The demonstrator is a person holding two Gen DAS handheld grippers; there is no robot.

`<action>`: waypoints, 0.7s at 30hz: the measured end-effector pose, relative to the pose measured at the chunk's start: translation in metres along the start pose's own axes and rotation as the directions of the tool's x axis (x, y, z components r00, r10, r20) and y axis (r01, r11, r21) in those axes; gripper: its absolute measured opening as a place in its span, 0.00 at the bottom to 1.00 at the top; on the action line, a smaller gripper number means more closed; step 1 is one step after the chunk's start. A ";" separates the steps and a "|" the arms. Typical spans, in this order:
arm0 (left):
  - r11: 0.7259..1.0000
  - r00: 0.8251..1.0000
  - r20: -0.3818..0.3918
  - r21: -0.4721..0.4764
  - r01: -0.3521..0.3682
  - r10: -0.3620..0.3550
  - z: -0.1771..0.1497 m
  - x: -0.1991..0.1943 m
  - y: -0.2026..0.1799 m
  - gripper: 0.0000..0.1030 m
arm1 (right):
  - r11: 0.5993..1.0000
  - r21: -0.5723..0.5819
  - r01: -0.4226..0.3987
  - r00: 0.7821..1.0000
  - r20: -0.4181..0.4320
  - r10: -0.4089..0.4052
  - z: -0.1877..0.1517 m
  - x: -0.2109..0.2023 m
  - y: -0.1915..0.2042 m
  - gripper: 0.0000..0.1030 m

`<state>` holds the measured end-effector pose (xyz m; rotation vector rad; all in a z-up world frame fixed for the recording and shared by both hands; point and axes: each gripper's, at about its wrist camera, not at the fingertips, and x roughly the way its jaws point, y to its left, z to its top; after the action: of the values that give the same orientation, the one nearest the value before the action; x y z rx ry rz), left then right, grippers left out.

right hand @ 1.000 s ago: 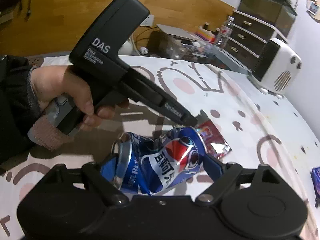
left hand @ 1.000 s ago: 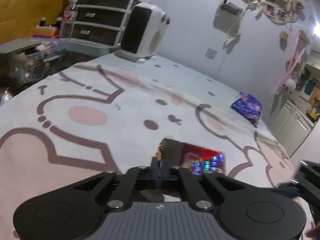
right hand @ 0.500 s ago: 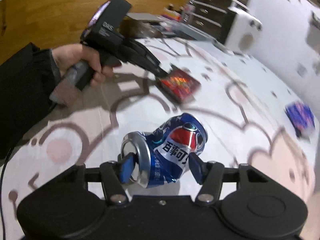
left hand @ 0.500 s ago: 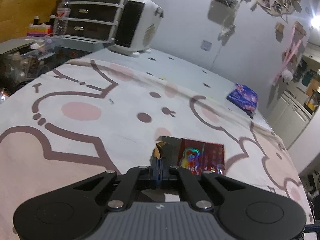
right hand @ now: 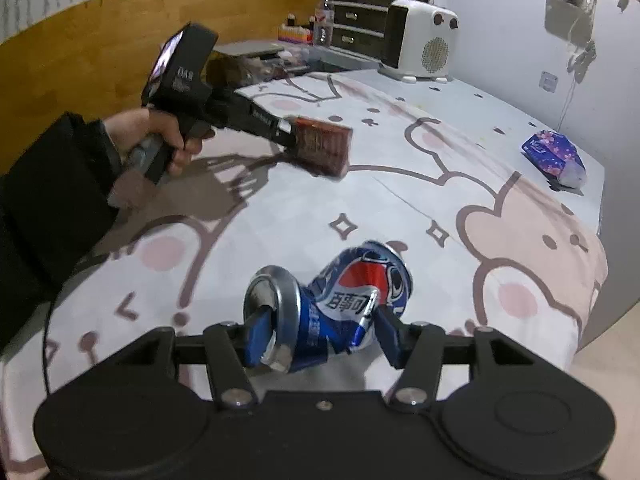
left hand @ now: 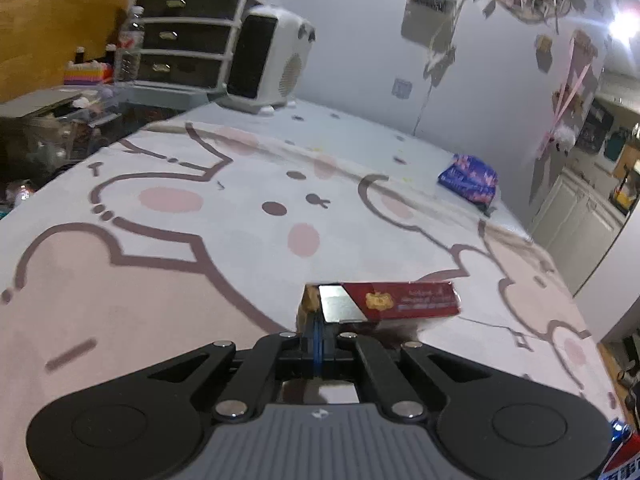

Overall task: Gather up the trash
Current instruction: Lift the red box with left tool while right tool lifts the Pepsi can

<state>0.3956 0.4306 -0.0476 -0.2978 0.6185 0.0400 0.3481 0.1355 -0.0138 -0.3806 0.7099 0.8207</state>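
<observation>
A crushed blue Pepsi can lies crosswise between the pads of my right gripper. The jaws are closing and press on it, holding it just above the cartoon tablecloth. My left gripper is shut on the open flap end of a red cigarette box, which it carries above the cloth. From the right wrist view the left gripper is up and to the left, with the red box sticking out of it and a person's hand behind. A corner of the can shows at the lower right of the left wrist view.
A blue flowered tissue pack lies near the table's far right edge. A white heater stands at the back, with a drawer unit and a bottle beyond. The floor drops away on the right.
The left gripper has lifted the red box off the cloth and turned it edge-on. The right gripper narrowed on the can and carried it away from the left hand, rolling level.
</observation>
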 end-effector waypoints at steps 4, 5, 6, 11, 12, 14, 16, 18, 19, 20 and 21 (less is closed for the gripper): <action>1.000 1.000 0.019 0.008 0.023 -0.023 -0.017 -0.027 -0.011 0.00 | 1.000 0.013 -0.022 1.000 0.010 0.022 -0.017 -0.022 0.008 0.54; 0.999 0.999 0.025 0.033 0.027 -0.028 -0.019 -0.032 -0.017 0.00 | 1.000 0.012 -0.024 1.000 0.011 0.024 -0.021 -0.027 0.010 0.54; 0.998 0.999 0.044 0.063 0.020 -0.023 -0.019 -0.036 -0.022 0.00 | 1.000 0.010 -0.029 0.999 0.012 0.029 -0.025 -0.031 0.011 0.54; 0.903 0.986 0.135 0.403 -0.146 0.100 -0.007 -0.028 -0.068 0.54 | 0.999 0.016 -0.035 0.999 0.007 0.035 -0.042 -0.044 0.015 0.54; 0.875 0.987 0.126 0.461 -0.147 0.100 -0.005 -0.021 -0.074 0.65 | 0.999 0.020 -0.034 0.999 0.006 0.034 -0.044 -0.045 0.015 0.54; 0.805 0.987 0.105 0.571 -0.160 0.121 -0.001 -0.004 -0.083 0.79 | 0.999 0.025 -0.035 0.999 0.009 0.035 -0.047 -0.048 0.014 0.54; 0.749 0.981 0.091 0.635 -0.189 0.171 0.005 0.015 -0.088 0.79 | 0.999 0.033 -0.035 0.999 0.012 0.035 -0.049 -0.051 0.014 0.54; 0.731 0.979 0.074 0.655 -0.191 0.190 0.012 0.032 -0.087 0.79 | 0.998 0.046 -0.032 0.999 0.013 0.031 -0.052 -0.054 0.014 0.53; 0.734 0.981 0.063 0.654 -0.181 0.185 0.014 0.036 -0.086 0.79 | 0.998 0.051 -0.030 1.000 0.010 0.029 -0.053 -0.055 0.014 0.53; 0.745 0.983 0.042 0.647 -0.162 0.177 0.017 0.041 -0.084 0.79 | 0.998 0.055 -0.031 1.000 0.006 0.031 -0.055 -0.056 0.015 0.53; 0.757 0.985 0.019 0.638 -0.143 0.170 0.018 0.044 -0.081 0.78 | 0.998 0.055 -0.036 0.999 0.002 0.036 -0.057 -0.057 0.016 0.53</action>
<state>0.4521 0.3562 -0.0374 0.4242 0.6603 -0.0176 0.2846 0.0830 -0.0151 -0.3182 0.7390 0.8338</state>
